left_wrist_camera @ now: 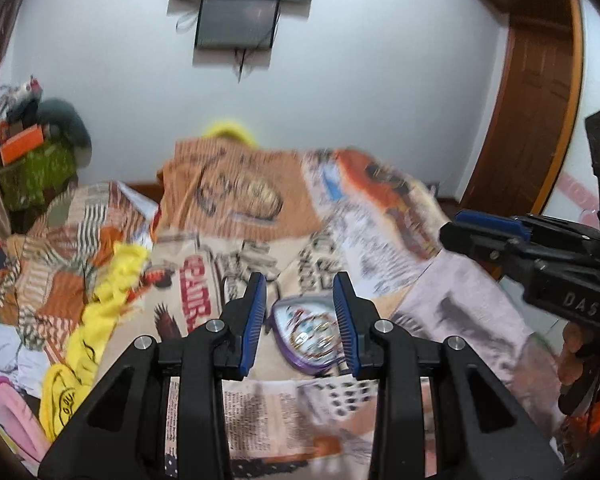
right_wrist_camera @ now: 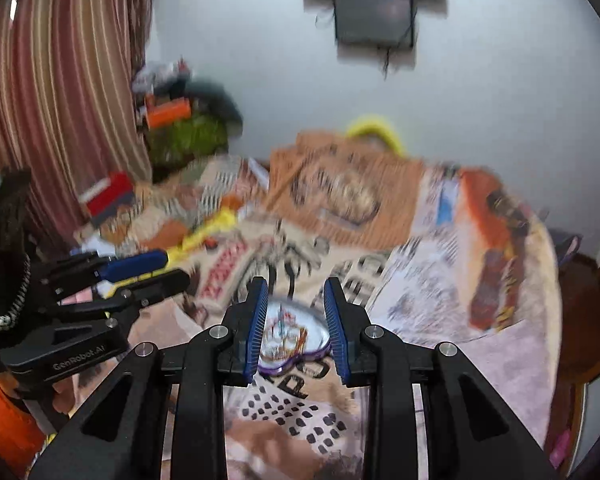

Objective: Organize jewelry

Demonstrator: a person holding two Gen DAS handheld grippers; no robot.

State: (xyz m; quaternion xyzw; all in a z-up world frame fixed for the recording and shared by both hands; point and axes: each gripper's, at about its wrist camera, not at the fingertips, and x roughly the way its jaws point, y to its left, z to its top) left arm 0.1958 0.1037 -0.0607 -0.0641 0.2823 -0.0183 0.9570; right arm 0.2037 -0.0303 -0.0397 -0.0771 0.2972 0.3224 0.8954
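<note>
A purple heart-shaped jewelry box (left_wrist_camera: 308, 336) with a clear lid lies on the printed bedspread (left_wrist_camera: 460, 300); small pieces glint inside it. My left gripper (left_wrist_camera: 299, 280) hovers above the box, its blue pads apart and nothing between them. From the right wrist view the box (right_wrist_camera: 292, 332) shows below my right gripper (right_wrist_camera: 296, 282), whose pads also stand apart around empty air. Each gripper appears in the other's view: the right gripper (left_wrist_camera: 452, 226) at the right edge, the left gripper (right_wrist_camera: 176, 267) at the left. Both views are motion-blurred.
A yellow garment (left_wrist_camera: 100, 312) and crumpled clothes lie left of the box. An orange printed pillow (left_wrist_camera: 236, 188) leans at the bed's far end. A cluttered pile (left_wrist_camera: 36, 168) stands by the striped curtain (right_wrist_camera: 40, 80). A wooden door (left_wrist_camera: 540, 80) is at the right.
</note>
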